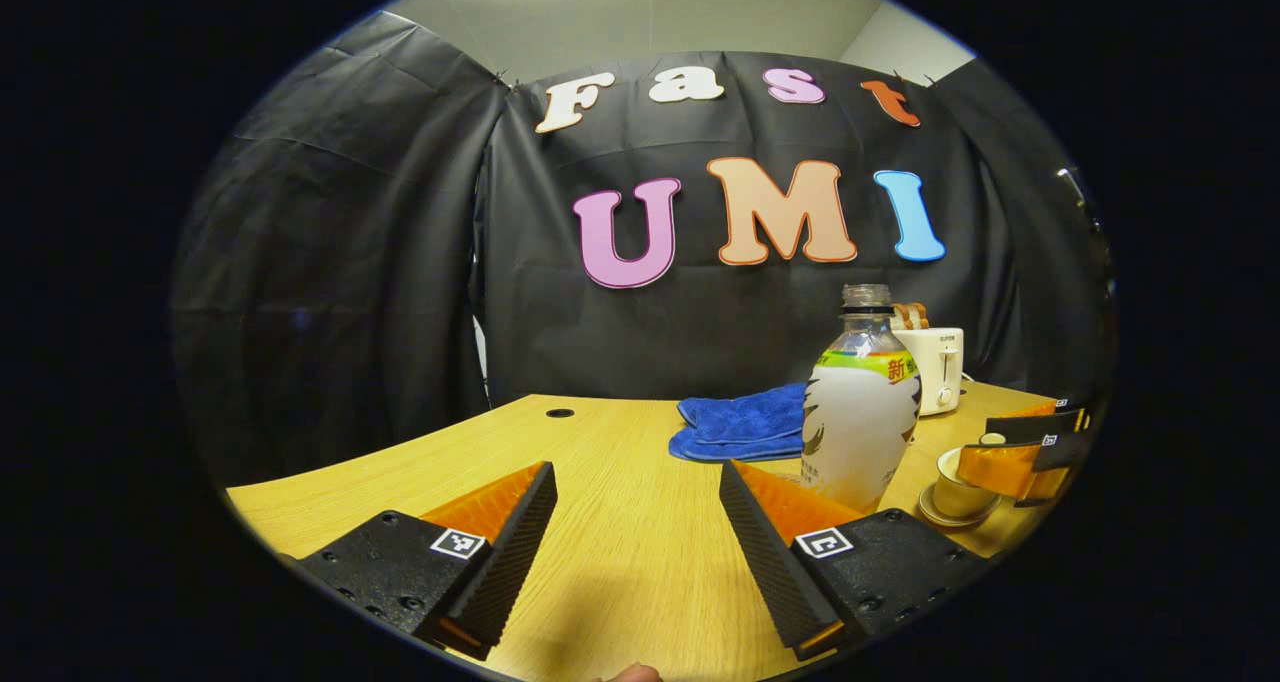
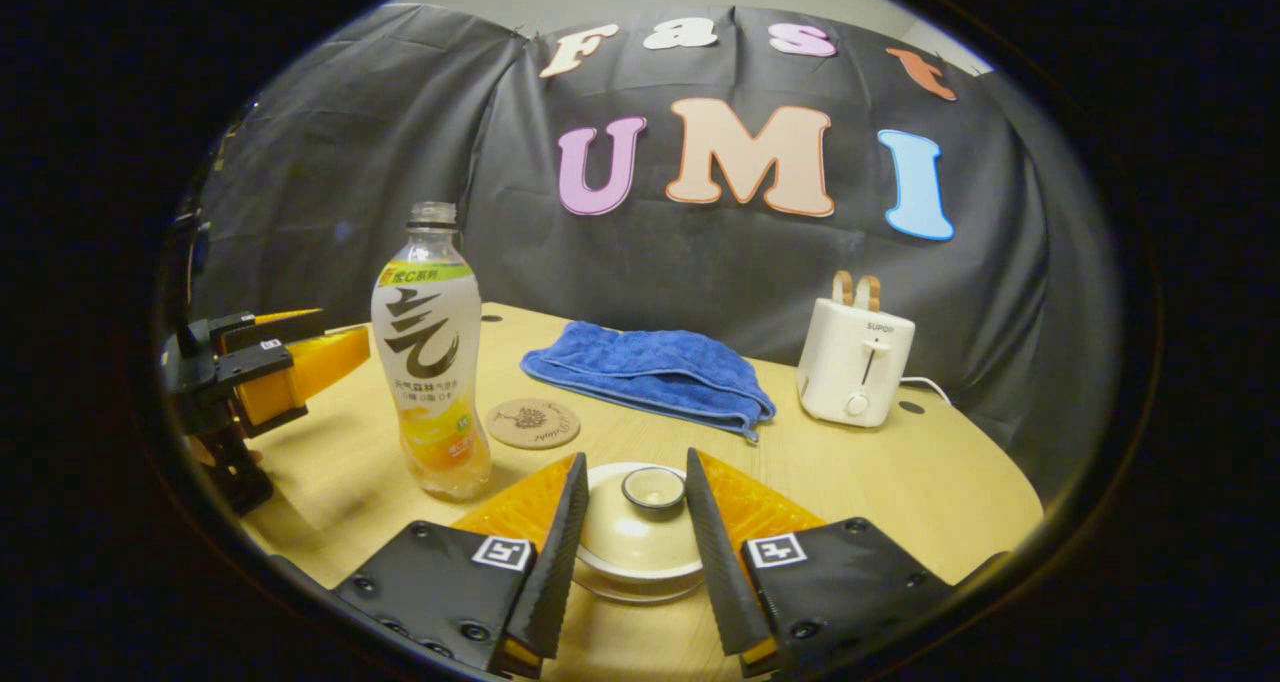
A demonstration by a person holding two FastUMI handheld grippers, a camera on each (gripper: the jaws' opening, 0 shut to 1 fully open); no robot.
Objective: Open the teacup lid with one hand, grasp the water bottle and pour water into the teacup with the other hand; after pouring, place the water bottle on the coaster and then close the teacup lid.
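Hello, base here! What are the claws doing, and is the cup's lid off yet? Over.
Right claw open astride teacup lid, lid on. Left claw open, empty, beside water bottle. Coaster free. Nothing blocking.

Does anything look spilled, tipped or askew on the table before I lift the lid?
Nothing stands out. The water bottle stands upright with no cap, the teacup lid sits level on the teacup, the coaster lies flat and bare, and the table looks dry.

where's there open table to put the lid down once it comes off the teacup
Bare table lies between the teacup and the toaster, right of the blue towel. In the left gripper view, the desk left of the towel is bare too. It is crowded around the bottle, the coaster and the left gripper.
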